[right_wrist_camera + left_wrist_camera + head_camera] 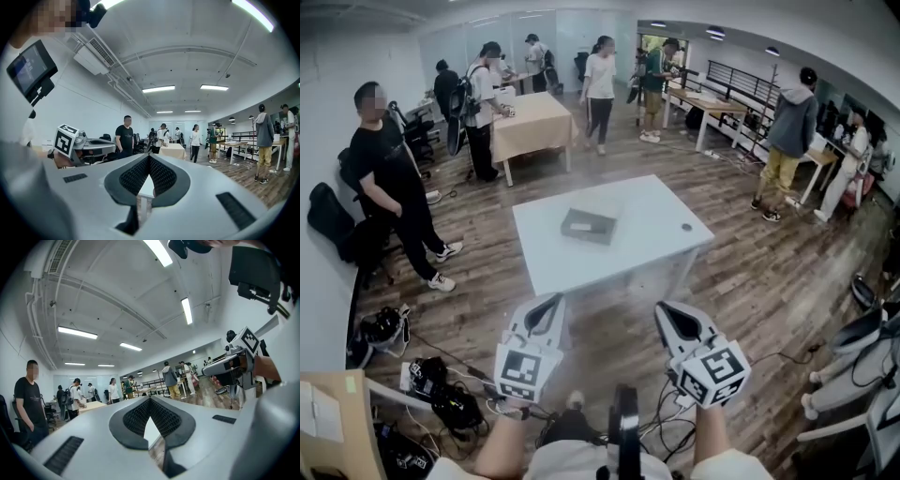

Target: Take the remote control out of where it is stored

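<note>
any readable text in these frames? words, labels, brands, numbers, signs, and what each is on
No readable words or numbers in any view.
Marker on the cube of the left gripper: black-and-white square pattern, no letters.
Marker on the cube of the right gripper: same, no letters.
Top of the dark flat box on the white table: no print legible.
Display of the small screen: too blurred to read.

Count from here: two grippers, left gripper (546, 309) and right gripper (675, 321). One white surface (647, 211) mid-room. On it: one flat dark box (589, 225), one small dark round item (686, 227). One cloth-covered table (534, 122) further back. At least eight people (380, 178) standing; the far ones overlap, so the exact number is unclear. Three ceiling lights (715, 33) at the far end.
</note>
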A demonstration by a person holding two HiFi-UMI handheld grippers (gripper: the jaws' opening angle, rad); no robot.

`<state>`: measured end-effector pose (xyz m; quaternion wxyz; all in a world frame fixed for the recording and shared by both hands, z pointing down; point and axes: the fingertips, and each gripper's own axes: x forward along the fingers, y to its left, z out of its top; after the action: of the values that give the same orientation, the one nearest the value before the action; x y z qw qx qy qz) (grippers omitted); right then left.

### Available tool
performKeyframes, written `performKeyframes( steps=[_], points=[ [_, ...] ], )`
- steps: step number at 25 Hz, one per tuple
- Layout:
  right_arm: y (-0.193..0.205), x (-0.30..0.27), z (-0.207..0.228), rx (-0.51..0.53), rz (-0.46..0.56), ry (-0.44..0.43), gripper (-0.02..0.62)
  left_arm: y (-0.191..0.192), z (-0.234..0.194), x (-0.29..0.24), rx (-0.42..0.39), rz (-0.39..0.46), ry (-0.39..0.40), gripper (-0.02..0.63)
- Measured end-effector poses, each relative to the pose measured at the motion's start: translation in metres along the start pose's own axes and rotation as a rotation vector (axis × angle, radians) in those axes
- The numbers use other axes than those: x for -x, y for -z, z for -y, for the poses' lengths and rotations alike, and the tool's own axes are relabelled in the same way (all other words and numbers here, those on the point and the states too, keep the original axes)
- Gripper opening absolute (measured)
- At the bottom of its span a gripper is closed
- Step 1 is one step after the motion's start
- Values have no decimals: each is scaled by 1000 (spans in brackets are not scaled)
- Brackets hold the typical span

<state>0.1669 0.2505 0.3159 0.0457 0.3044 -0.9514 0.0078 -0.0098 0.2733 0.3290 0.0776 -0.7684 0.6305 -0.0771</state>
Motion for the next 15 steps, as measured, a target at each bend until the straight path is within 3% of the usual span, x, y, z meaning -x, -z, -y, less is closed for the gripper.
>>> performKeyframes(
  steps=[7,15],
  points=[
    [8,-40,28,-21,-10,6,0,19,-26,-39,10,-14,-1,0],
    [-2,-122,66,-21,8,13,0,37,-94,-109,10,-11,4,0]
  ],
)
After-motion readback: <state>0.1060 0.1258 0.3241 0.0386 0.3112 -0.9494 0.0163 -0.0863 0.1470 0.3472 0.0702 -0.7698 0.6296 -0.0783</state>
